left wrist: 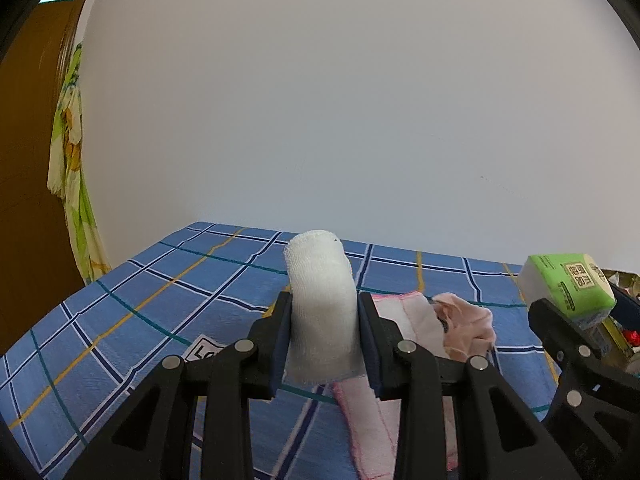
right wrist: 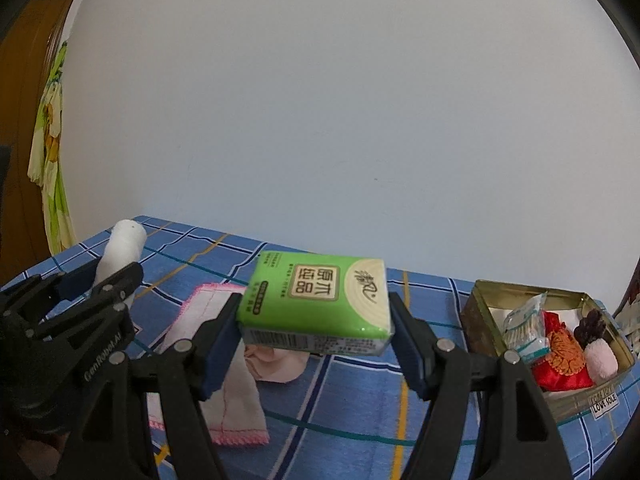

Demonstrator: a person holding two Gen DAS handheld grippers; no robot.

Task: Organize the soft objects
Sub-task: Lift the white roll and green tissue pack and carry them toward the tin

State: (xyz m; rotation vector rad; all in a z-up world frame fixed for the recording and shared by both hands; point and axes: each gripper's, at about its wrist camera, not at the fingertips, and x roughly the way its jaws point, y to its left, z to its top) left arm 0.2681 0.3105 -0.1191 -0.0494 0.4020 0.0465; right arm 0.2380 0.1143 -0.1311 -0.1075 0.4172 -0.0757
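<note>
At two o'clock of my right gripper [right wrist: 316,334], clamped on the tissue pack [right wrist: 316,306], sits the tin [right wrist: 480,312]; my left gripper [left wrist: 325,336], farther off, squeezes the upright gauze roll [left wrist: 322,304].

Even, soft indoor light, faint shadows, sharp focus, strong fisheye bending, dark vignetted corners.

wall: plain white wall [left wrist: 360,100], evenly lit, behind the surface
surface: blue plaid cloth [left wrist: 132,300] with white, yellow and teal lines
left: brown wooden panel [left wrist: 28,160]; green-yellow patterned fabric [left wrist: 70,152] hanging
</note>
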